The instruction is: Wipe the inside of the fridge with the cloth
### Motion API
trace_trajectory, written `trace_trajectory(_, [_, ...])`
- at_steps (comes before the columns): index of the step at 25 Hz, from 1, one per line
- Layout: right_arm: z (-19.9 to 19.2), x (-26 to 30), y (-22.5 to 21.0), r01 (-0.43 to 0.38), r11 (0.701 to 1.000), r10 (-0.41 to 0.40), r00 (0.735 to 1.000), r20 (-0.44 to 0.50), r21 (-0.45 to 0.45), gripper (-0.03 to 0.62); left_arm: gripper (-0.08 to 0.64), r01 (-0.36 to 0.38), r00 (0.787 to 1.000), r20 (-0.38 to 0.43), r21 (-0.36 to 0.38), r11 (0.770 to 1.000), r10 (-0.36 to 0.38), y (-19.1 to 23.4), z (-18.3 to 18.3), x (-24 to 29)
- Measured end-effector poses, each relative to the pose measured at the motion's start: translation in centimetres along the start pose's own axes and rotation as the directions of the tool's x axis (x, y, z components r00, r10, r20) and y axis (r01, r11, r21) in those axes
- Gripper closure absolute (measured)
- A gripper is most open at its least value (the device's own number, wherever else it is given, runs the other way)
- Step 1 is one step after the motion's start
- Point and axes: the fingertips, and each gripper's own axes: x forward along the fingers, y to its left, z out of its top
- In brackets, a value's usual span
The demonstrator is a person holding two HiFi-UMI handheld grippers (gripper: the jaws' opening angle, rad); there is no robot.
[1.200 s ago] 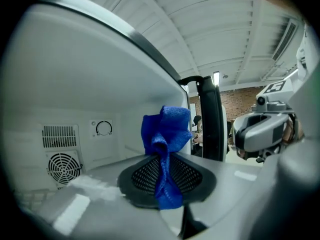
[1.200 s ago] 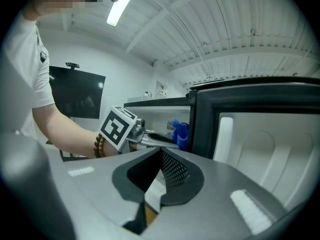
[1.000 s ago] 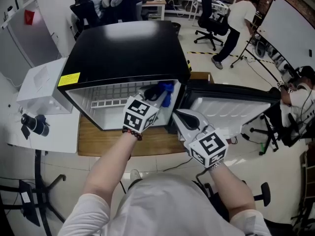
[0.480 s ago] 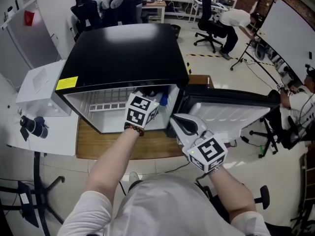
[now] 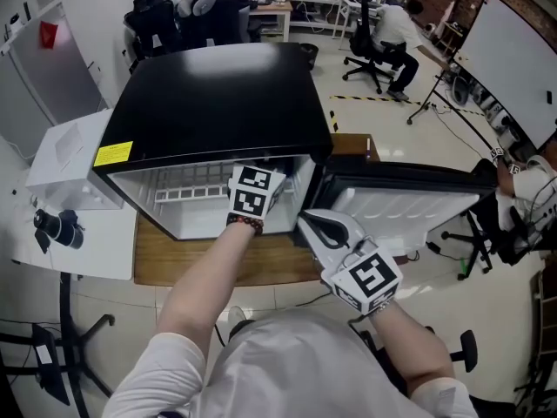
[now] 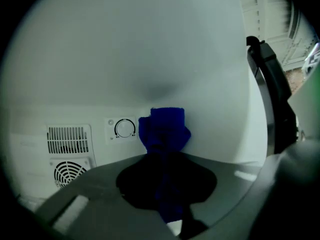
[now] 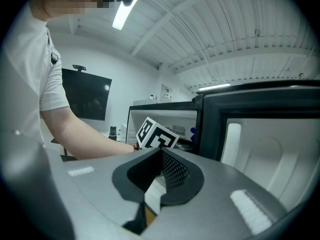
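The black mini fridge (image 5: 218, 94) stands with its door (image 5: 409, 194) swung open to the right. My left gripper (image 5: 261, 181) reaches into the white interior, and its tips are hidden under the fridge top in the head view. In the left gripper view that gripper (image 6: 165, 159) is shut on a bunched blue cloth (image 6: 164, 131), which sits against the white back wall beside a thermostat dial (image 6: 124, 129). Outside, by the door's hinge side, my right gripper (image 5: 318, 225) is shut with nothing in it; its own view shows the jaws (image 7: 161, 154) closed.
A wire shelf (image 5: 187, 185) crosses the fridge interior, and vent grilles (image 6: 69, 144) sit left of the dial. The fridge rests on a wooden board (image 5: 218, 255). A white box (image 5: 70, 155) and a black device (image 5: 57, 225) lie to the left. People and office chairs (image 5: 374, 33) are behind.
My left gripper has pushed deeper into the fridge, and the blue cloth has passed out of sight under the fridge top in the head view. The right gripper has stayed put.
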Motion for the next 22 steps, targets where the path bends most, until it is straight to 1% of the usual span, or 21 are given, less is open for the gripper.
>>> trace_trajectory(6, [-0.3,-0.4,0.0,-0.006,1.000,0.006,1.000,0.004,-0.001,0.591,0.500,-0.078,0.997,0.014,0.000,0.997,0.078,0.9,0.1,1.1])
trace_trajectory(10, [-0.7,-0.8,0.0,-0.002,1.000,0.002,1.000,-0.003,0.011,0.591,0.500,-0.128,0.991,0.025,-0.017,0.992,0.128,1.4,0.3,1.5])
trace_trajectory(13, [-0.7,-1.2,0.0,-0.001,1.000,0.001,1.000,-0.005,0.009,0.591,0.500,-0.147,0.989,0.023,-0.037,0.989,0.147,1.6,0.5,1.9])
trace_trajectory(16, [-0.9,-1.6,0.0,-0.001,1.000,0.001,1.000,-0.007,0.007,0.591,0.500,-0.164,0.986,0.010,-0.041,0.986,0.165,1.8,0.3,2.1])
trace_trajectory(18, [-1.0,-1.8,0.1,0.000,1.000,0.000,1.000,-0.011,0.012,0.591,0.500,-0.179,0.984,0.011,-0.040,0.983,0.180,1.8,0.4,2.0])
trace_trajectory(22, [-1.0,-2.0,0.4,-0.008,1.000,0.008,1.000,-0.009,0.009,0.591,0.499,-0.195,0.981,0.013,-0.066,0.979,0.196,2.2,0.2,1.2])
